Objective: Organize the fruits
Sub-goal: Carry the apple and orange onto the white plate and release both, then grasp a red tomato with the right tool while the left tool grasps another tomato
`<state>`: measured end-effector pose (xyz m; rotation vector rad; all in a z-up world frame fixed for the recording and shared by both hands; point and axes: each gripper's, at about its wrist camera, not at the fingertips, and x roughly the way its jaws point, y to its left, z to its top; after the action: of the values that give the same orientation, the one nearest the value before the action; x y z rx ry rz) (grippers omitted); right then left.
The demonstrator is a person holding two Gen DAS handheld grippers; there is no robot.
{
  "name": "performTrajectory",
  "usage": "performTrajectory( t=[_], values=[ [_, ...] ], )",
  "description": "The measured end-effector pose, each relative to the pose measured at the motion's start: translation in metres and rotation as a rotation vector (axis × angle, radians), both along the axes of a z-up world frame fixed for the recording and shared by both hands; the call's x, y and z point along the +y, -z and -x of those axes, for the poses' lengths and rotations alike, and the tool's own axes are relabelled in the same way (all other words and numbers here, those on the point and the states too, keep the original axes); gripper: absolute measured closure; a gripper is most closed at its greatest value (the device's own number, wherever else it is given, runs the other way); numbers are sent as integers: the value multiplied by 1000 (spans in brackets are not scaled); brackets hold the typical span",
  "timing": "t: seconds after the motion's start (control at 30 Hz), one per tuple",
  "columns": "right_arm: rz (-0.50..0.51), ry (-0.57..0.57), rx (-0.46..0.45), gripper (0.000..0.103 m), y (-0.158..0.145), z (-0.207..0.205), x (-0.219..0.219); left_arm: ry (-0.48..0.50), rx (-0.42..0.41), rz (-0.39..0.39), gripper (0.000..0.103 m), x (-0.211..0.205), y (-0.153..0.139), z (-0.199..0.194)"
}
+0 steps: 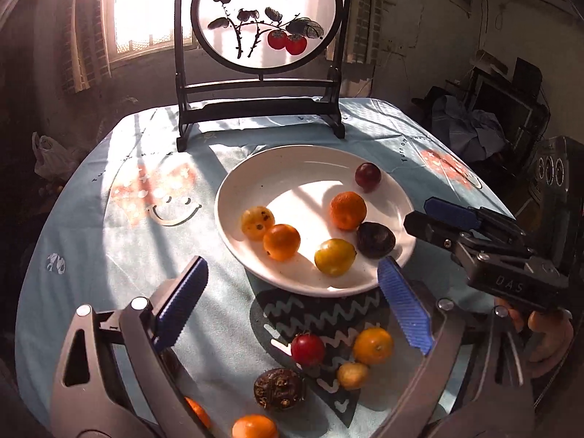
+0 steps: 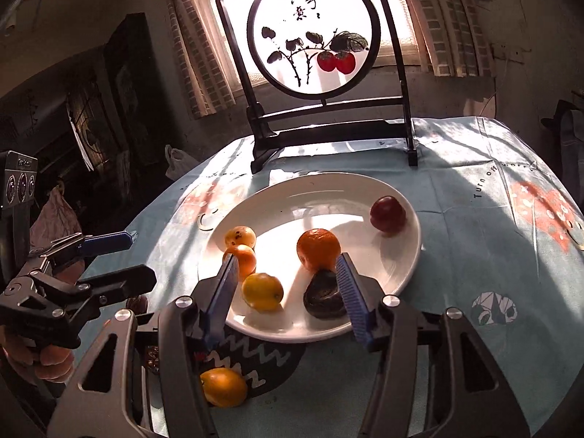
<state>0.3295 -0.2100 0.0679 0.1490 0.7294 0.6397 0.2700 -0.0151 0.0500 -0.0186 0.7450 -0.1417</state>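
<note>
In the left wrist view, six fruits are seen already on the white plate (image 1: pixel 233 219), while a red fruit (image 1: pixel 307 349), an orange fruit (image 1: pixel 373 345) and others still lie on the tablecloth (image 1: pixel 109 255). The left gripper (image 1: pixel 292 306) is held wide apart, empty.

In the right wrist view, the right gripper (image 2: pixel 286 295) is partly apart above the plate rim; nothing is clamped. One orange fruit (image 2: pixel 223 387) remains below.

Strong sunlight pours through a barred window (image 1: pixel 146 11) hung with pale brick-patterned curtains (image 2: pixel 204 54), washing out the glass and throwing bright bands over a round table under a light-blue printed cloth (image 1: pixel 120 241). At its far edge stands a dark wooden frame holding a round painted screen of red persimmons (image 1: pixel 268 14). The grey walls (image 1: pixel 408 25) look stained; dark clutter and crumpled bluish cloth (image 1: pixel 471 127) fill one dim corner.
</note>
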Motion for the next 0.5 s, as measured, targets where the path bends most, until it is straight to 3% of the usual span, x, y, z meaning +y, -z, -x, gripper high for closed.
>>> performTrajectory(
  t=[0.23, 0.5],
  values=[
    [16, -162, 35, 47, 5, 37, 21, -24, 9, 41, 5, 18, 20, 75],
    [144, -313, 31, 47, 9, 70, 40, 51, 101, -2, 5, 8, 61, 119]
  ],
)
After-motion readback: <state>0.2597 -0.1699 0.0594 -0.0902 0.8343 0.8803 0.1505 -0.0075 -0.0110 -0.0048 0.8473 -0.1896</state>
